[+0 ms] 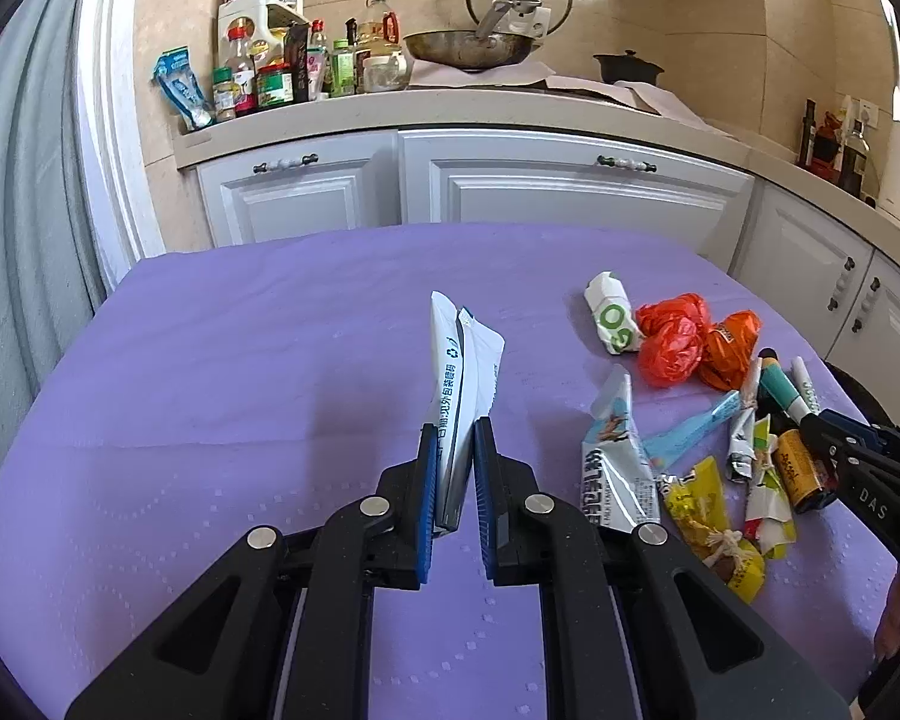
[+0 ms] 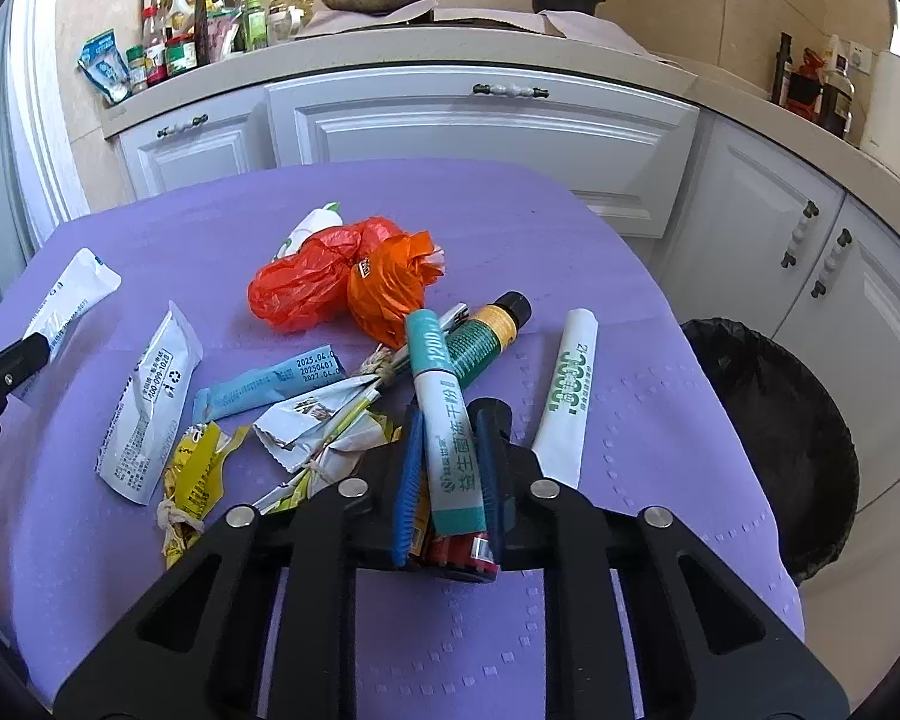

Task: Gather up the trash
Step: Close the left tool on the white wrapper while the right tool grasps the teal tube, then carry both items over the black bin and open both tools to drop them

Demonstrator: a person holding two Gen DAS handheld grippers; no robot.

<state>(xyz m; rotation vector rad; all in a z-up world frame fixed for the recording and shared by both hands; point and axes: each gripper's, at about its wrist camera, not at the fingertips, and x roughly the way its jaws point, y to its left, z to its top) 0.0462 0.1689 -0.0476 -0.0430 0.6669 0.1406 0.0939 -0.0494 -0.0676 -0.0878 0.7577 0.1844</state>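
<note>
Left gripper (image 1: 453,480) clamped on a white foil sachet (image 1: 459,378) with blue print, pinched near its lower end. Sachet carried upright and clear of the purple tablecloth (image 1: 210,390); held by one end, presumably so the rest hangs free for dropping.

Right gripper (image 2: 447,474) closed on a teal-and-white powder stick pack (image 2: 447,420), pads pressing its long sides. Stick pack lying at the 6 o'clock edge of the litter pile, its far end resting over a green tube with black cap (image 2: 489,330). Something red and orange visible beneath the pack between the jaws; identity unclear, and not certain whether caught in the grip.

Remaining litter on the cloth: red plastic bag (image 2: 306,288) and orange plastic bag (image 2: 390,288) at 12 o'clock of the pile, white-and-green stick pack (image 2: 570,396) at 3 o'clock, white pouch (image 2: 150,402), pale blue sachet (image 2: 270,387) and yellow wrapper (image 2: 195,480) toward 9 o'clock.

Black-lined bin (image 2: 774,450) standing off the table at 3 o'clock in the right wrist view, the evident destination.

Judgement: collection at an early stage; both grippers loaded, most of the pile untouched. Risk of dragging neighbouring wrappers on lifting.
</note>
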